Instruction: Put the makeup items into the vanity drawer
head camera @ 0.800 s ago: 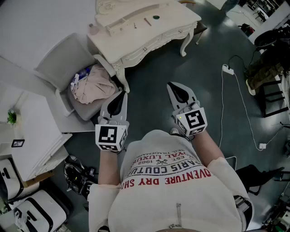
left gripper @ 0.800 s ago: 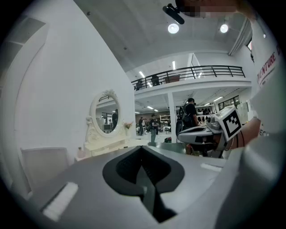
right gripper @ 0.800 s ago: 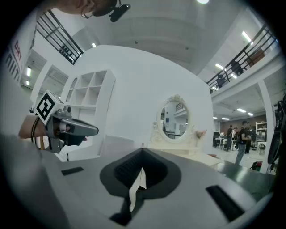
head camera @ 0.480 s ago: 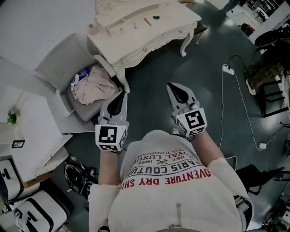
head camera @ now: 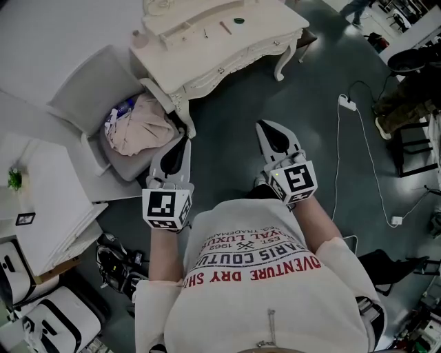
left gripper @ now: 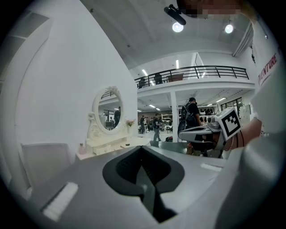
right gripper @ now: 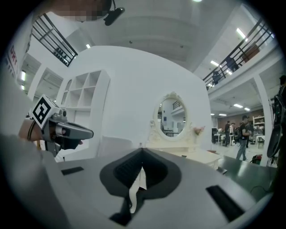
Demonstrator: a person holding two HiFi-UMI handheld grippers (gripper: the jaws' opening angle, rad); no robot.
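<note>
The cream vanity table stands at the top of the head view, its drawer fronts shut. On top lie a small dark round item, a thin stick and a pink bottle. My left gripper and right gripper are held side by side before my chest, above the floor and short of the table. Both are shut and hold nothing. The left gripper points at the vanity's oval mirror. The right gripper faces the same mirror.
A grey chair with a pink cloth bundle stands left of the vanity. A white shelf unit and bags are at the left. A power strip with cable lies on the dark floor at the right.
The head view has shifted slightly, so the vanity sits a bit higher in frame. Both grippers stay shut and in nearly the same place before my chest.
</note>
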